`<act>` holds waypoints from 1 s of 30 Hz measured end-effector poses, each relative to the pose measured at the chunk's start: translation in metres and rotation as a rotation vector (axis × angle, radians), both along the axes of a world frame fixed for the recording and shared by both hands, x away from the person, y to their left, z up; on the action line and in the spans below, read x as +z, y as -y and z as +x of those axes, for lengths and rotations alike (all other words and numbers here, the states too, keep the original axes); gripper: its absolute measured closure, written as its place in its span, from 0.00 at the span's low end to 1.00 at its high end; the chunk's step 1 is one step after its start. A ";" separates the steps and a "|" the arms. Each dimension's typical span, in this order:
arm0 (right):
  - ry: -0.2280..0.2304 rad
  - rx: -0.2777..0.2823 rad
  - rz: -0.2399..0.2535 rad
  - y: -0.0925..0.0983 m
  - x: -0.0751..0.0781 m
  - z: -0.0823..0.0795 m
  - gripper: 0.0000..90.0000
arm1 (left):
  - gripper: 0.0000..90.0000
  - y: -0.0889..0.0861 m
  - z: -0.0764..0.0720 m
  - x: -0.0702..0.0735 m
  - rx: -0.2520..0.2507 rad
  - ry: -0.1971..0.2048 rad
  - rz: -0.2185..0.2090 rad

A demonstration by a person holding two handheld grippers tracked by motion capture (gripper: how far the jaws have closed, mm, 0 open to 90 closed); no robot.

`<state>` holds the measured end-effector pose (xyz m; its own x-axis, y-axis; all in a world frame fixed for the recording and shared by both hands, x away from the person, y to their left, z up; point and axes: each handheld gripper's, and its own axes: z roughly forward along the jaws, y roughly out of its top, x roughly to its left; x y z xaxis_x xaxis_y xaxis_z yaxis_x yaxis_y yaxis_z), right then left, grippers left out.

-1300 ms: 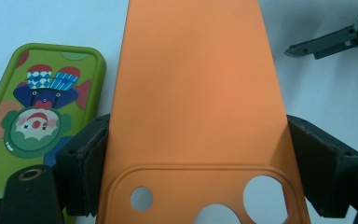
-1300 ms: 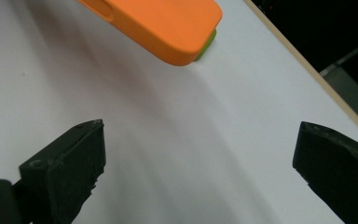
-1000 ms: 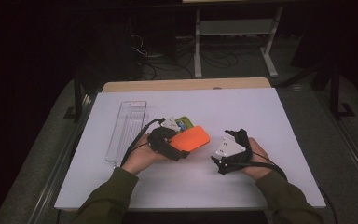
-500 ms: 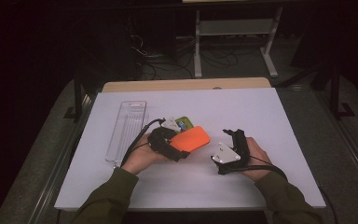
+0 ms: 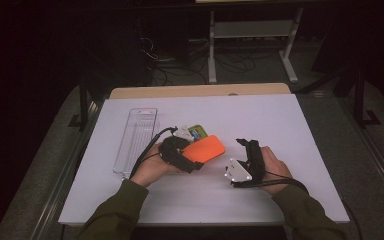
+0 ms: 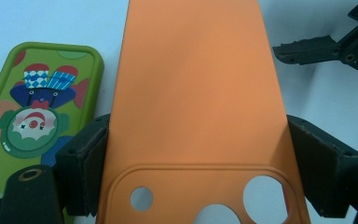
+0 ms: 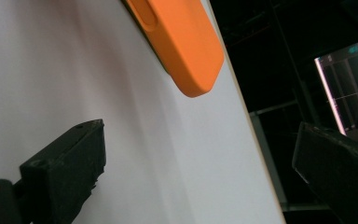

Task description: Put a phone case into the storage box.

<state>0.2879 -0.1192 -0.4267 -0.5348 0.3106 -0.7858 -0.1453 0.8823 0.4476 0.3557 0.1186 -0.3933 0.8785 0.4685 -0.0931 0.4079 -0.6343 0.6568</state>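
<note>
Clearly the left claw [image 6: 193, 186] is clamped on the orange phone case [image 6: 196, 93], its pads pressing both long edges near the camera cut-outs, and in the high view the case [image 5: 206, 148] sits just in front of the left hand, near the middle of the white table [image 5: 290, 125]. Whether its far end rests on the table or hangs a little above is hard to tell from here. Beside it lies a green clown-print case [image 6: 32, 112], close to the left pad and partly under the orange one. The right claw [image 7: 200, 172] stands wide with nothing between its jaws, just beside the orange case's free end. A clear plastic tray [image 5: 136, 140] waits to the left.

To do this step well, I would keep the left grip square across the edges, since soft silicone can bow and slip. Bring the right claw in level, take the free end across its width, and avoid nudging the green case.
</note>
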 end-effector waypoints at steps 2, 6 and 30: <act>0.022 0.003 -0.016 -0.001 0.000 -0.001 0.02 | 0.18 0.000 0.000 0.000 -0.007 0.001 0.008; 0.075 0.014 -0.040 -0.006 -0.001 -0.004 0.02 | 0.18 -0.001 0.001 0.001 -0.011 0.002 0.011; 0.268 0.084 -0.157 -0.030 -0.009 -0.016 0.01 | 0.18 0.013 -0.007 0.003 -0.040 -0.007 0.003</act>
